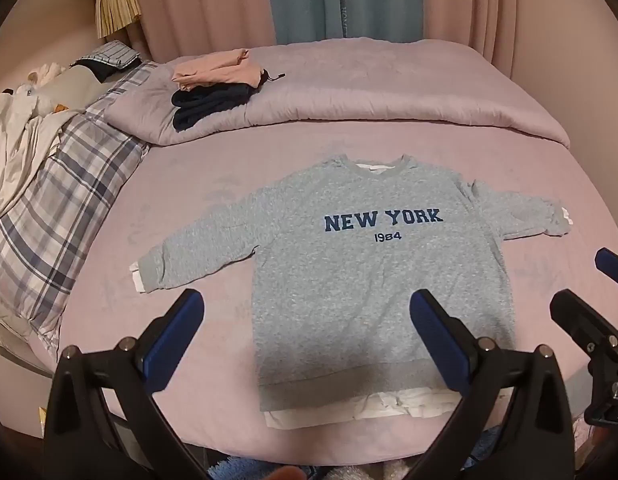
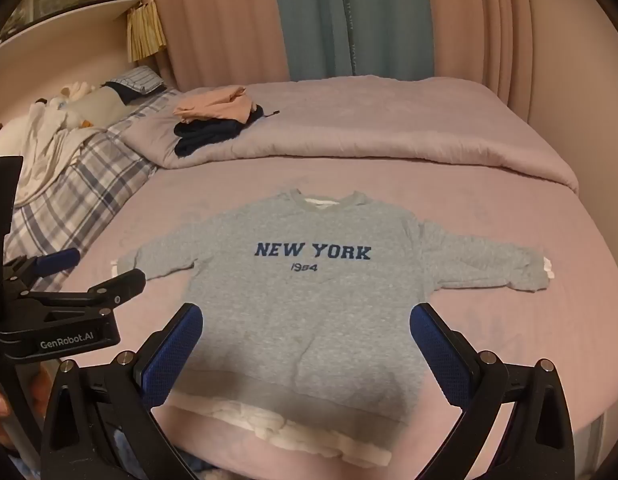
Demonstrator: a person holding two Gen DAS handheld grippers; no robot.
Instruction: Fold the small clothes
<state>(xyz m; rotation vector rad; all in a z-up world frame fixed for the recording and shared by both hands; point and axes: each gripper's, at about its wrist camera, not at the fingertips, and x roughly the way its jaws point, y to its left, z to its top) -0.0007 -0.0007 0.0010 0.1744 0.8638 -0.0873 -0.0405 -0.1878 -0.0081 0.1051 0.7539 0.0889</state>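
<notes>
The grey sweatshirt (image 1: 373, 264) printed NEW YORK 1984 lies flat, face up, on the near part of the pink bed (image 1: 213, 200), sleeves spread left and right, white lining showing at hem and cuffs. The left gripper (image 1: 307, 316) and right gripper (image 2: 306, 328) hover over the hem, jaws wide, holding nothing. Folded clothes (image 1: 217, 88) rest on the far quilt (image 1: 389, 88).

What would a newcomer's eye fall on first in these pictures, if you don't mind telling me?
First, the grey sweatshirt printed NEW YORK 1984, spread flat with sleeves out in the middle of the pink bed, white trim showing at hem and cuffs. Next, both tools hanging wide open over its hem: the left tool and the right tool. Behind, a pile of folded clothes sits on the rolled quilt.
</notes>
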